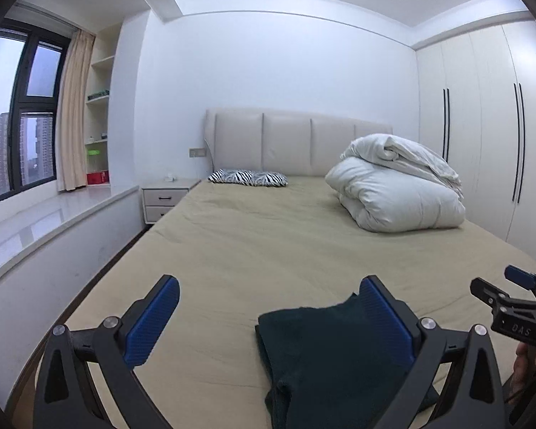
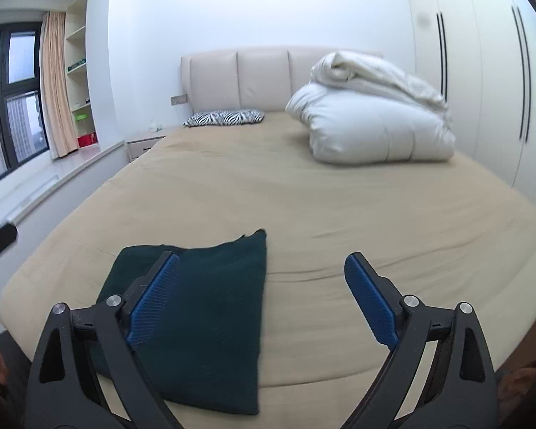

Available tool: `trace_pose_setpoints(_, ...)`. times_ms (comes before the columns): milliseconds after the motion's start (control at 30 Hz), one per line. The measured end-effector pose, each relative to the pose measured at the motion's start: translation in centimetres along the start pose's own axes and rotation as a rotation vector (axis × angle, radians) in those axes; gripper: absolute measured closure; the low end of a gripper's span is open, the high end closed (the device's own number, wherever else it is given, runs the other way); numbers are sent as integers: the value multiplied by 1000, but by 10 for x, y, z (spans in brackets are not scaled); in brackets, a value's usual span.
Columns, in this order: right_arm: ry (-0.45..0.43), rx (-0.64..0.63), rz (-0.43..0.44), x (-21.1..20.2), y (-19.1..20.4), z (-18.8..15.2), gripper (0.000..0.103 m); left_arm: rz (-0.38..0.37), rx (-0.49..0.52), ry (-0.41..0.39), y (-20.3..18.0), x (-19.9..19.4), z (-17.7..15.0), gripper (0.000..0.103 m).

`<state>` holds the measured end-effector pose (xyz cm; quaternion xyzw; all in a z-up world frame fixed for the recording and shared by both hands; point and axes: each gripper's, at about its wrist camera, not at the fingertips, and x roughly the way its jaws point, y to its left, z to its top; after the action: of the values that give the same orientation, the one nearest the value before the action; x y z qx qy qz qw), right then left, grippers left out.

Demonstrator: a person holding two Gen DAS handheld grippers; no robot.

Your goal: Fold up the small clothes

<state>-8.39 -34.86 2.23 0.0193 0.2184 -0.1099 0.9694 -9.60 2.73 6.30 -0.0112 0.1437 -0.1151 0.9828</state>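
A dark green garment (image 1: 325, 354) lies folded flat on the beige bed sheet (image 1: 268, 243) near the foot of the bed. My left gripper (image 1: 268, 286) hangs above it, open wide, with nothing between its blue pads. In the right wrist view the same garment (image 2: 214, 314) lies under the left finger of my right gripper (image 2: 262, 264). That gripper is open too and holds nothing. The right gripper (image 1: 496, 282) also shows at the right edge of the left wrist view. Both point across the bed towards the headboard.
A folded white duvet (image 1: 400, 186) lies at the far right of the bed, and a zebra-striped pillow (image 1: 248, 177) at the headboard. A wardrobe (image 1: 489, 125) stands on the right. A nightstand (image 1: 166, 198) and a window ledge (image 1: 46, 221) run along the left.
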Motion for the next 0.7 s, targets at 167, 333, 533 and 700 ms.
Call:
trace_pose_setpoints(167, -82, -2, -25, -44, -1, 18, 0, 104, 75, 83, -1, 10, 18, 0)
trace_pose_setpoints(333, -59, 75, -33, -61, -6, 29, 0, 120, -4, 287, 7, 36, -3, 0)
trace_pose_setpoints(533, 191, 93, 6, -27, -6, 15, 0, 93, -47, 508, -2, 68, -53, 0)
trace_pose_setpoints(700, 318, 115, 27, 3, -2, -11, 0, 91, -51, 573, -6, 74, -68, 0)
